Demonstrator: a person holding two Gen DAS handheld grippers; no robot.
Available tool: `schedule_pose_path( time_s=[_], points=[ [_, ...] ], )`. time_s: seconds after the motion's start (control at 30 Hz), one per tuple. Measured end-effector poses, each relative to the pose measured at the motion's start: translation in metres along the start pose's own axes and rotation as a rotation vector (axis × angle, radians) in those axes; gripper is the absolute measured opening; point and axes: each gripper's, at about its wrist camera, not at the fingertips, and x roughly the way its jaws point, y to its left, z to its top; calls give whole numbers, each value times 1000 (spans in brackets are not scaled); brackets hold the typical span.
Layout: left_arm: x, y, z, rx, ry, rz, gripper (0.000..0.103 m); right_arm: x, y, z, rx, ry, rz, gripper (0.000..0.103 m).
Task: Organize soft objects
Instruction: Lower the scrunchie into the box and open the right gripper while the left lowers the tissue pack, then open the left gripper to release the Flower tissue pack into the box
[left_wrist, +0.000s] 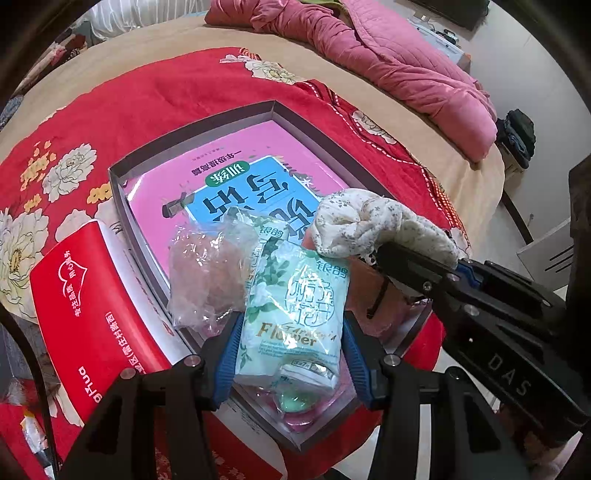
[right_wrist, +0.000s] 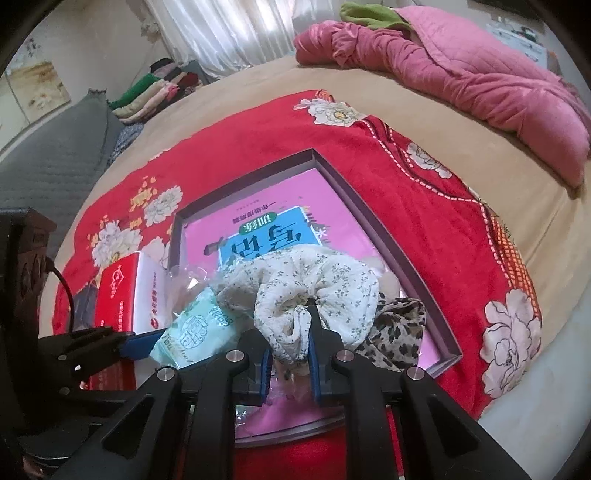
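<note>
Left gripper (left_wrist: 291, 354) jaws clamp the mint-green tissue pack (left_wrist: 295, 310); right gripper (right_wrist: 287, 363) jaws pinch the floral scrunchie (right_wrist: 303, 288) above the shallow box (right_wrist: 399, 236).

L wrist cam looks down, close, over the grey box (left_wrist: 192, 147); R wrist cam sits right of it, same heading. Both share box, pink book (right_wrist: 266, 221).

A wide bed (right_wrist: 258, 85) with a tan sheet fills the room. A red flowered blanket (right_wrist: 424, 206) lies on it, and a crumpled pink quilt (right_wrist: 480, 74) at the far side. Behind, a white curtain (right_wrist: 221, 33) lets in daylight, near a stack of folded clothes (right_wrist: 155, 92).
</note>
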Motion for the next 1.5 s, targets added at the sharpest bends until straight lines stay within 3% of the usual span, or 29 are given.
schedule_pose_path(
  time_s=[0.07, 0.13, 0.6, 1.03, 1.5],
  points=[
    [0, 0, 1, 0, 0, 6, 52, 1, 0, 0, 10, 0, 10, 22],
    [1, 0, 1, 0, 2, 9, 52, 2, -2, -1, 30, 2, 35, 32],
    [3, -1, 3, -8, 18, 16, 52, -43, -16, 6, 137, -95, 142, 57],
    [-14, -9, 0, -3, -9, -18, 56, -78, -33, 2, 224, -164, 144, 66],
    [-58, -8, -9, -2, -87, -18, 58, -103, -24, 1, 212, -201, 110, 73]
  ],
)
